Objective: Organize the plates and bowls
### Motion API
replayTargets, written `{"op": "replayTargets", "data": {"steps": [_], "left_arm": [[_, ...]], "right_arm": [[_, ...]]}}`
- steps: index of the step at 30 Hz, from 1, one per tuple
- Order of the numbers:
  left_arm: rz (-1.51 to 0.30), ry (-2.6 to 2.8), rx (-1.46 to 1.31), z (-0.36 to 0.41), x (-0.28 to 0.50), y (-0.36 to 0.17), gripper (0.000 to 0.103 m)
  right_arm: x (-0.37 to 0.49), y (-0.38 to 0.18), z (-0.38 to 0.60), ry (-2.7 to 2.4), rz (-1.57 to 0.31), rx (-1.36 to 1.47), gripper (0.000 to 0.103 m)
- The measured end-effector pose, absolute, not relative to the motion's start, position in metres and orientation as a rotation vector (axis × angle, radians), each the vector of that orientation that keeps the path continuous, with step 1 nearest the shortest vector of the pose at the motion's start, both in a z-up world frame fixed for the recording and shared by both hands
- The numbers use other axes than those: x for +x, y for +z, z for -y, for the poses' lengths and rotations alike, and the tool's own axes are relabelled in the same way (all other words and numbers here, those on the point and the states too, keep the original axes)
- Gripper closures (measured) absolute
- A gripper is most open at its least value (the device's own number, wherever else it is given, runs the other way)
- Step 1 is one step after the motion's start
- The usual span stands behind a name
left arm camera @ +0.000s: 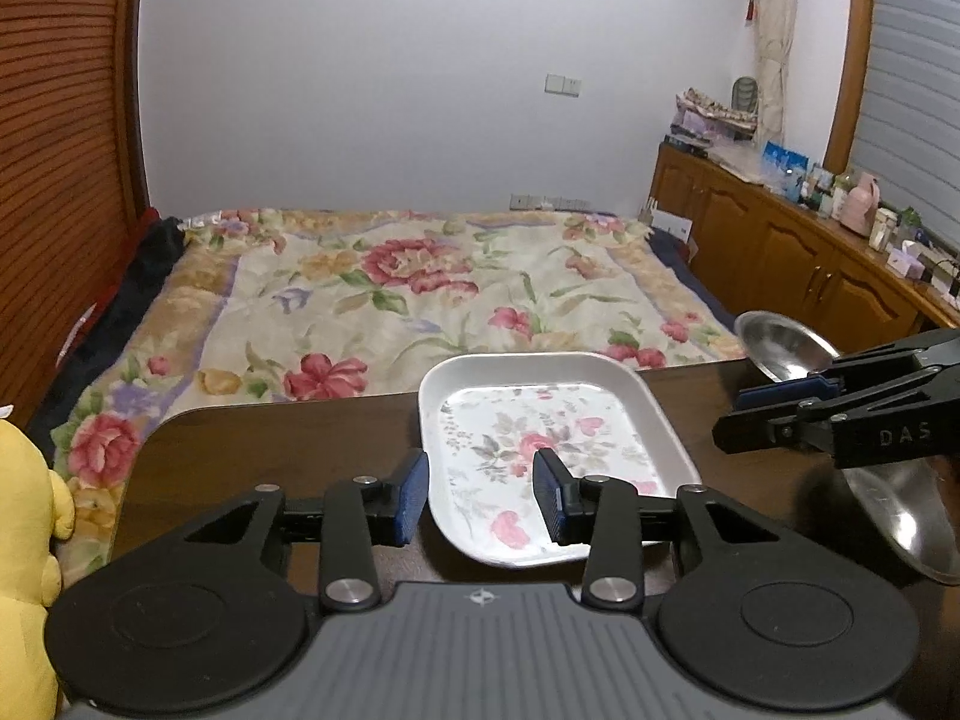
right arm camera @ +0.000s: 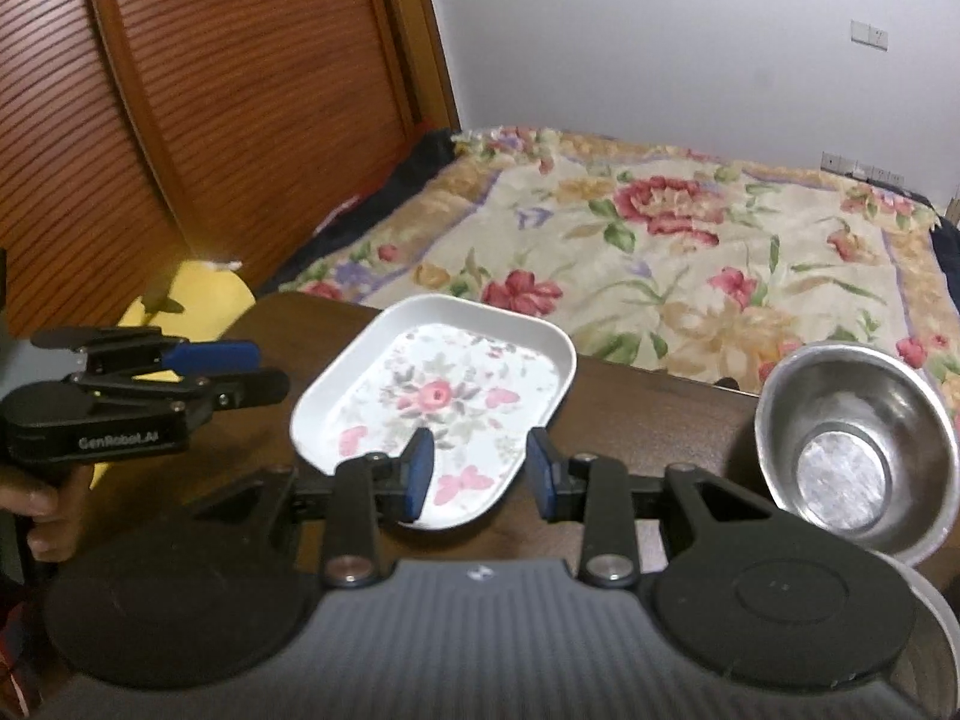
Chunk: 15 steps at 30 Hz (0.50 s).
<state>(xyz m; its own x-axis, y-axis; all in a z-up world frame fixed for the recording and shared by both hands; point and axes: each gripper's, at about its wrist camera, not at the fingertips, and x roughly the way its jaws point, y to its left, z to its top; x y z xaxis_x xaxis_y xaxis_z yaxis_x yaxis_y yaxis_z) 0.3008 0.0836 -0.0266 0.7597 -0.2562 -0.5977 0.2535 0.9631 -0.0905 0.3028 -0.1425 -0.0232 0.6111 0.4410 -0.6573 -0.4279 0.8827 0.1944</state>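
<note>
White rectangular tray with floral print [left arm camera: 555,450] sits flat on dark wood counter [left arm camera: 288,438], near far edge by bed with flowery blanket [left arm camera: 384,288]. Left gripper [left arm camera: 481,495] hovering over tray's near left edge, jaws apart, nothing in them. Right gripper [right arm camera: 478,474] over tray's near corner, jaws apart too, empty. Shiny steel bowl [right arm camera: 855,453] upright on counter right of tray, not touching it. Yellow plush toy [left arm camera: 27,540] off counter's left end.

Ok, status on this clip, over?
Left tool open, right tool open, both empty. Plate flat on table; steel bowl beside it. Nothing in the way.
</note>
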Motion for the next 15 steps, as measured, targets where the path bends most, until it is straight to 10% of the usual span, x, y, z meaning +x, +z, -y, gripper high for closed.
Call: {"op": "replayTargets", "data": {"steps": [15], "left_arm": [[-0.712, -0.288, -0.035, -0.095, 0.338, -0.059, 0.072]], "right_arm": [[0.339, -0.047, 0.134, 0.502, -0.887, -0.009, 0.068]]}}
